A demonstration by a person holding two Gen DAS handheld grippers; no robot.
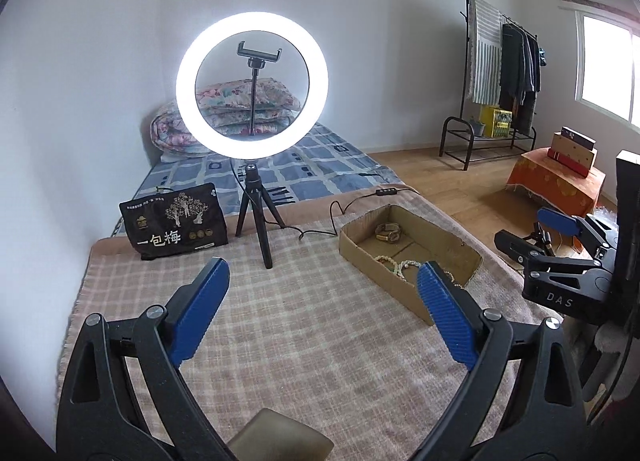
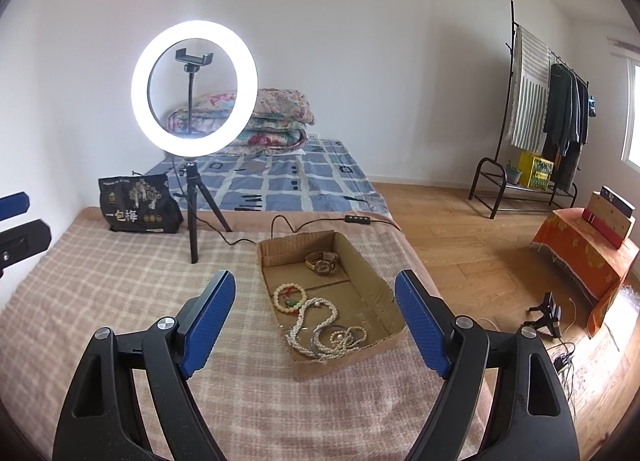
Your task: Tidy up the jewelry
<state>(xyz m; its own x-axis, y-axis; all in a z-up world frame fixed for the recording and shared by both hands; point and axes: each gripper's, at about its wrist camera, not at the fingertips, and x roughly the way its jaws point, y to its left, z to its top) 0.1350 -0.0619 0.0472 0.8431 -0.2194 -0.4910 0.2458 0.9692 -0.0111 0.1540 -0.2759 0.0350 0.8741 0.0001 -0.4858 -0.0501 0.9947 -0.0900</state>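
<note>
The left gripper (image 1: 322,297) is hovering over the checked blanket (image 1: 280,341) with its jaws spread wide and nothing between them, and to its right the right gripper (image 2: 314,311) is hanging just as open and empty — aimed at the shallow cardboard box (image 2: 366,267). Inside it are lying a watch (image 2: 322,262), a bead bracelet (image 2: 289,298) and a tangled pearl necklace (image 2: 320,331). The pearls are probably light, limp and slippery — likely best pinched at a bunched loop, gently, since the strand could snag or snap.
</note>
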